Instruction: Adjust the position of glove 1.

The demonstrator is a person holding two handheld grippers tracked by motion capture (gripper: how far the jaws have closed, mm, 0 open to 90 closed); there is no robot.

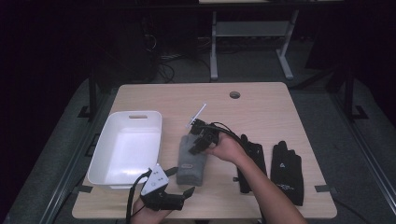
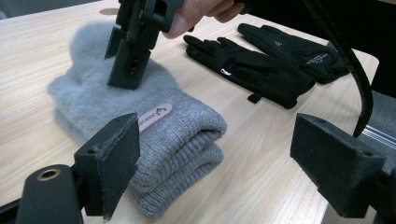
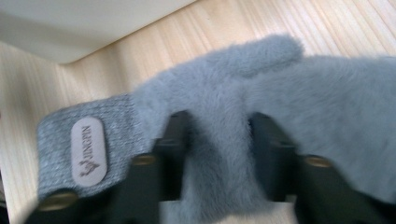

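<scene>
A pair of grey fuzzy mittens (image 1: 191, 163) lies stacked mid-table, ribbed cuffs toward me and a tan label on the top cuff. My right gripper (image 1: 195, 148) presses down on the top mitten. In the right gripper view a fold of grey mitten (image 3: 224, 93) is bunched between the jaws of the right gripper (image 3: 217, 135). My left gripper (image 1: 182, 181) stands open near the front edge, just short of the cuffs. In the left gripper view the mittens (image 2: 159, 126) lie ahead of the left gripper (image 2: 224, 158), with the right gripper (image 2: 123, 70) on top of them.
A white plastic bin (image 1: 105, 144) stands left of the mittens, its corner (image 3: 93, 28) near the cuff. Two black gloves (image 1: 287, 170) lie flat at the right, behind my right forearm. A cable hole (image 1: 235, 94) is near the table's far edge.
</scene>
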